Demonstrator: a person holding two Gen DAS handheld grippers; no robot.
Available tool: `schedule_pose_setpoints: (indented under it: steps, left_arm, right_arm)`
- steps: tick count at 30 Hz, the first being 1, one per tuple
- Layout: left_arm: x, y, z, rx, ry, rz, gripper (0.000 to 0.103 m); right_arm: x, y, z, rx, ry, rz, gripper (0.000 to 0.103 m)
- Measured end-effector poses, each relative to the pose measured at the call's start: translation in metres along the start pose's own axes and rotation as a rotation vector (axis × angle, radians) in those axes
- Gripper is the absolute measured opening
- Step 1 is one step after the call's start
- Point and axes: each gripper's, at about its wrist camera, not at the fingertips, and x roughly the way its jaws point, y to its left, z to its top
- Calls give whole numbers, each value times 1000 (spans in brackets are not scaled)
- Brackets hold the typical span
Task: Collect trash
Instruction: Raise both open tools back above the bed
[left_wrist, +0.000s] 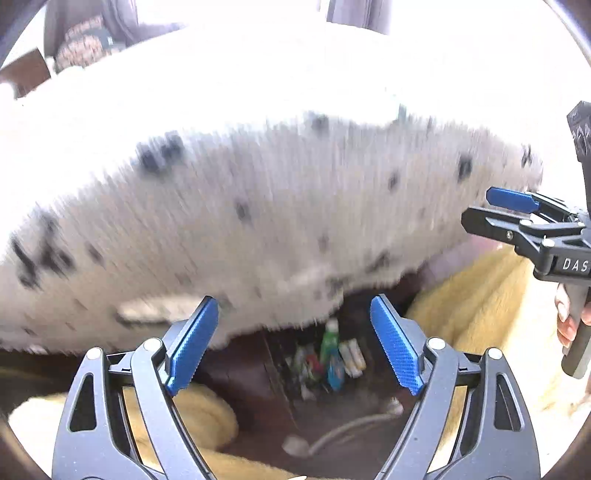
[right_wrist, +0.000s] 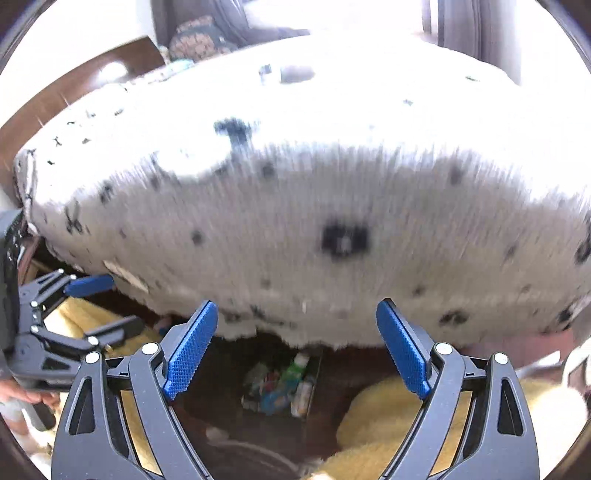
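Observation:
A dark bin (left_wrist: 295, 373) on the floor holds trash: a green bottle (left_wrist: 330, 341), a blue packet (left_wrist: 335, 371) and other wrappers. It also shows in the right wrist view (right_wrist: 314, 391) with the same trash (right_wrist: 280, 387). My left gripper (left_wrist: 295, 347) is open and empty above the bin. My right gripper (right_wrist: 297, 347) is open and empty, also above it. The right gripper shows in the left wrist view (left_wrist: 484, 210) at the right edge, and the left gripper shows in the right wrist view (right_wrist: 107, 306) at the left edge.
A white table cloth with dark marks (left_wrist: 258, 206) hangs over a table and fills most of both views, blurred. Yellow fluffy cushions (left_wrist: 476, 306) lie right and left of the bin. A white cable (left_wrist: 347, 430) lies on the dark floor.

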Motion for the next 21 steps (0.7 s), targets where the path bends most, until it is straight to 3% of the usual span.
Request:
schedule_pose_setpoints:
  steps: [5,8,14,17,21]
  left_arm:
    - [-36,7,45,41,-157,67,86]
    - [-41,11,76,48,-210,97,92]
    - [-18,38,129,-18,-193,86,93]
    - [5,54,147,-37,-177,119,93]
    - [25,65,166,-47,-149,97,92]
  right_arm:
    - [-28,-3,47,-34,-155,-54,100]
    - [-24,-4,88,-44,-202,-88,99]
    - [25,-6,165,-31,-125,-88,99]
    - [61,-2,190,-57,-102,-121,99]
    - [107,0,221,-21,-56,-68,99]
